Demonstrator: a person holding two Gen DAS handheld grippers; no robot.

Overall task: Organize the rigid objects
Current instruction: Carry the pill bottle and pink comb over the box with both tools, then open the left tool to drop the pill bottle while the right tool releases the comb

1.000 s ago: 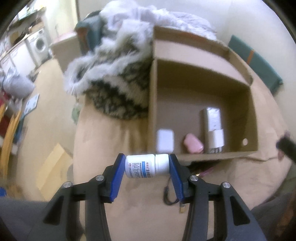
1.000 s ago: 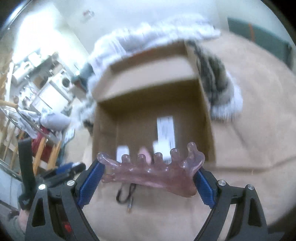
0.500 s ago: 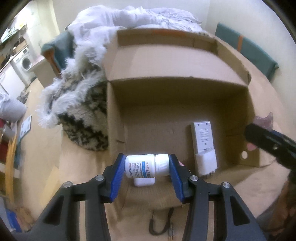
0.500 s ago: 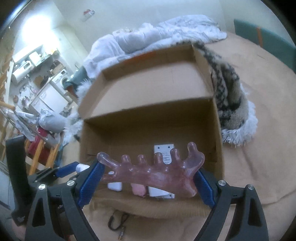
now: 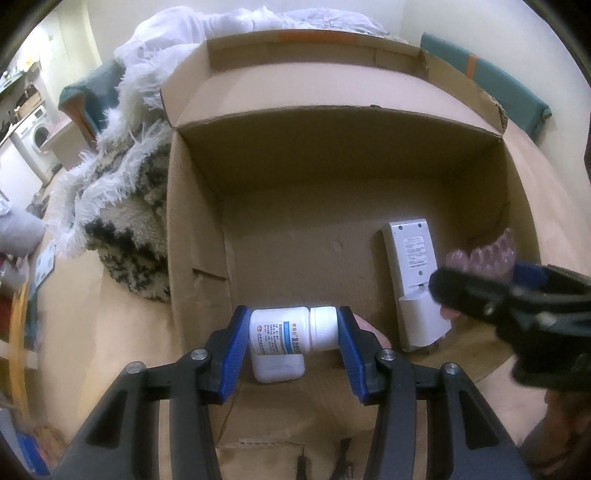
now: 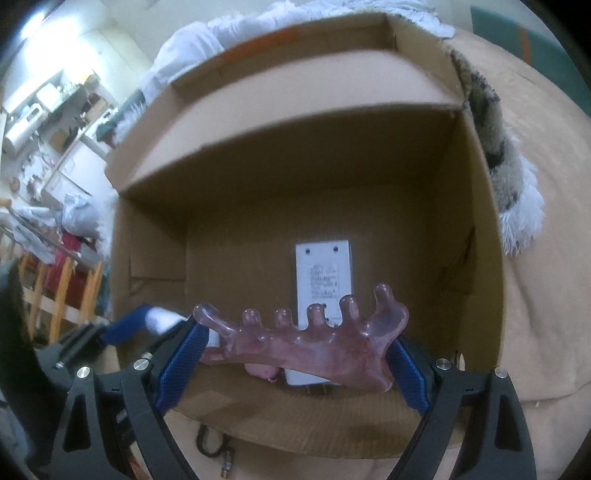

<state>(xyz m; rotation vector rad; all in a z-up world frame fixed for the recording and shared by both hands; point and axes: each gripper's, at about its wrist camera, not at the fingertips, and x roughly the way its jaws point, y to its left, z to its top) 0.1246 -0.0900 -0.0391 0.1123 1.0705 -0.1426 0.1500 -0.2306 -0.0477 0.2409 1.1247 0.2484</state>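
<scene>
My left gripper [image 5: 293, 334] is shut on a white pill bottle [image 5: 291, 332] with a blue label, held sideways over the near edge of an open cardboard box [image 5: 192, 229]. My right gripper [image 6: 295, 349] is shut on a pink translucent comb-shaped massager [image 6: 306, 343], also over the box's near edge. It shows at the right of the left wrist view [image 5: 480, 254]. Inside the box lie a white remote control [image 5: 413, 273], face down, a white container [image 5: 277, 365] under the bottle, and a pink item [image 6: 260, 369], mostly hidden.
The box [image 6: 476, 206] sits on a tan-covered surface [image 6: 546, 295]. A fluffy black-and-white blanket [image 5: 122, 206] lies against the box's left side. A black cable [image 6: 210, 446] lies in front of the box. White bedding [image 5: 207, 22] is piled behind.
Both grippers have moved forward toward the box and now hang over its near edge. The right gripper has come into the left wrist view. Both holds are unchanged.
</scene>
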